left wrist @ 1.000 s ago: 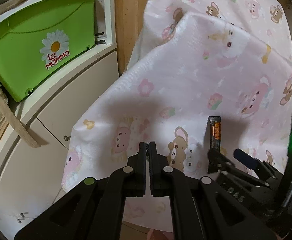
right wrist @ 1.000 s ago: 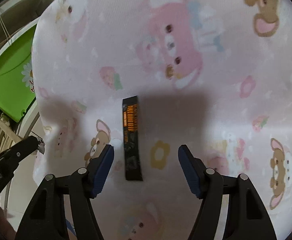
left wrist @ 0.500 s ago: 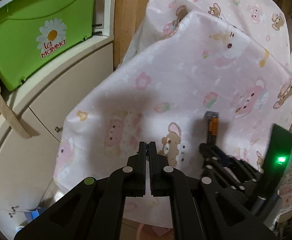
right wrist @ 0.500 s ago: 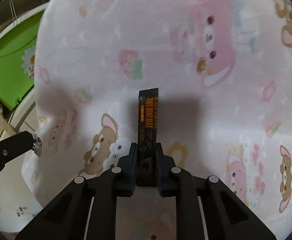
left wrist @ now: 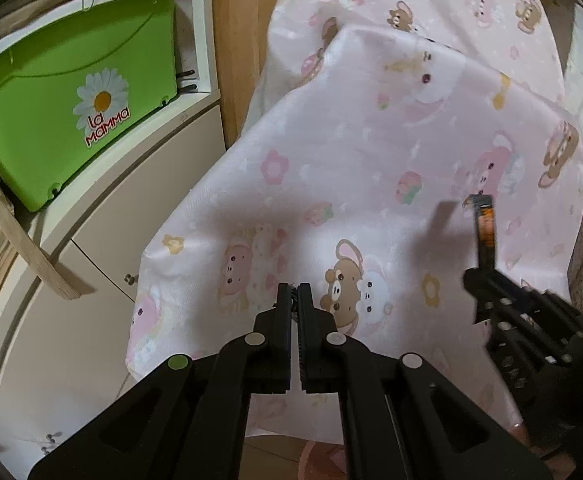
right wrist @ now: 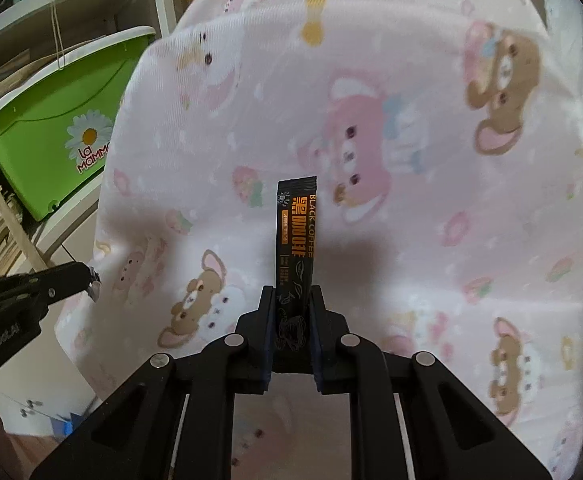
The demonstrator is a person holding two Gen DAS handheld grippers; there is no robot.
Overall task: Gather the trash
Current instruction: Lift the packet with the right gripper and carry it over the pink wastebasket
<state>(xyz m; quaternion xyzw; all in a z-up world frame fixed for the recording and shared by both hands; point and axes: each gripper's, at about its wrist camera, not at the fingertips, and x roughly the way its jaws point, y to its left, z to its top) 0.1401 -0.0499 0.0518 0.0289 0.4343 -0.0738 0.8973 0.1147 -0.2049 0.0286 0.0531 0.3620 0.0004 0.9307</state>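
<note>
My right gripper is shut on the lower end of a black and orange coffee sachet, which stands up from the jaws above the pink cartoon-print blanket. In the left wrist view the right gripper holds the sachet upright at the right, lifted off the blanket. My left gripper is shut and empty, hovering over the blanket's front left part. Its tip shows in the right wrist view at the left.
A green "La Mamma" plastic bin sits on a cream cabinet to the left, also in the right wrist view. A wooden slat leans there. A wooden post stands behind the blanket's left edge.
My right gripper closed on the sachet, which lay flat on the blanket, and has lifted it clear. The left gripper stayed shut, drifting slightly.
</note>
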